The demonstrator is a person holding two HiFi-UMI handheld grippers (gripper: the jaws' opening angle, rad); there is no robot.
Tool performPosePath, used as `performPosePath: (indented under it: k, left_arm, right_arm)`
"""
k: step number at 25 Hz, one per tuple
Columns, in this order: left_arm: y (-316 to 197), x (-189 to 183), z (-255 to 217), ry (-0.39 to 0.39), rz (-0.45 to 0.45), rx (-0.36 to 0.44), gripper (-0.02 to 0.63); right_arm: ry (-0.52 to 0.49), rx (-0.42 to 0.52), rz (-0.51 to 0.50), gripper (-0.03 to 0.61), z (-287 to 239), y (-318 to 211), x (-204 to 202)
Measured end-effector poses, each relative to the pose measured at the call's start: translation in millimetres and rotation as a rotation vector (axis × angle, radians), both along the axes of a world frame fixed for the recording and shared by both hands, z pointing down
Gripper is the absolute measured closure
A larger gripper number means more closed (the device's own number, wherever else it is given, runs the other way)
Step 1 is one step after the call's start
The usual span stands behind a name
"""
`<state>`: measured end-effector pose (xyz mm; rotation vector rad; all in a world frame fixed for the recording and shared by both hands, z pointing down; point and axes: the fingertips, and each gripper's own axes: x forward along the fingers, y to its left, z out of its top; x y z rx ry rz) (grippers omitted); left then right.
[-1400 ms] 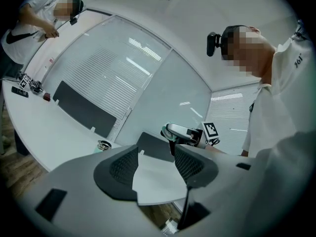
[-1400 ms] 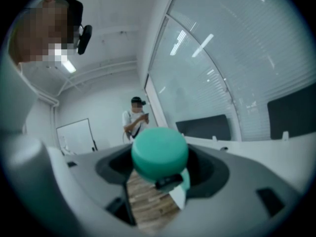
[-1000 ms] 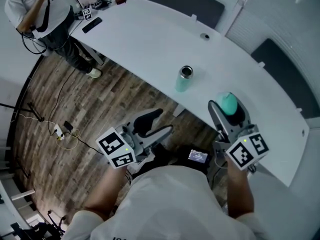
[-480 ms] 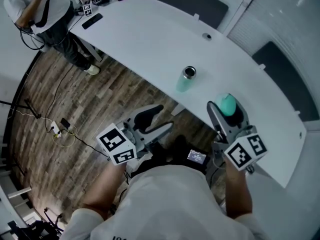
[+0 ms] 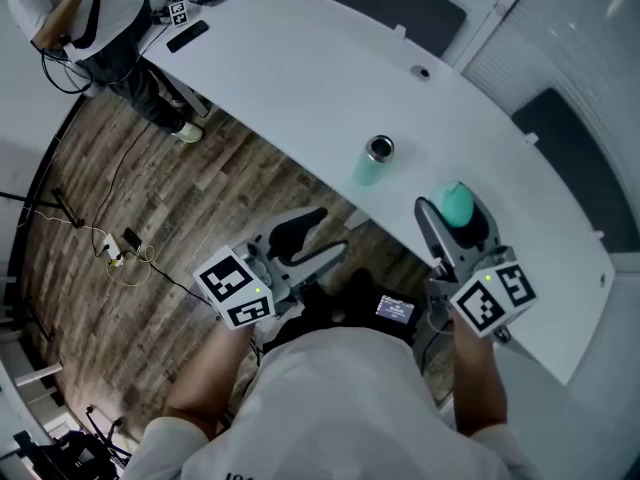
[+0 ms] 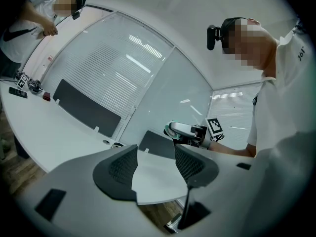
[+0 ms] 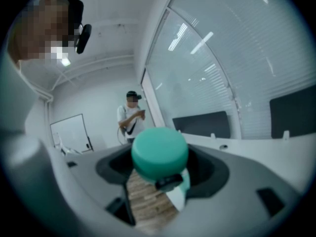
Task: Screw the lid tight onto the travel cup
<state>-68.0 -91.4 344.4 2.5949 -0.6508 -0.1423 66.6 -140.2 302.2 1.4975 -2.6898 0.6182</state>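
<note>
Barely anything shifts: my right gripper (image 5: 452, 214) with the lid (image 5: 458, 204) creeps a touch nearer the travel cup (image 5: 377, 160), and my left gripper (image 5: 326, 238) stays put. Right jaws clamp the teal lid by its sides, well apart from the cup, off to its right as I look. Left jaws stand apart with nothing between them, hovering off the table (image 5: 300, 78) edge on my side of the cup. Cup stands upright, mouth open, near that edge, unheld. Risks: lid lands tilted and cross-threads; or the unbraced cup spins or tips off the edge once I twist, since left is nowhere near it.
</note>
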Motion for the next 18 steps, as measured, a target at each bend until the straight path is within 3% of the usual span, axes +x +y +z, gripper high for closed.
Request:
performPosePath:
  k: [9,18]
  left_arm:
    - [-42,16,7,-0.043,0.017,0.040,0.367]
    - [-86,32,40,-0.140,0.032,0.067,0.367]
  right_arm:
    - [0.050,0.030,-0.032,0.258,-1,-35,-8]
    - [0.116,0.011,-0.070,0.258,21,-73,-19]
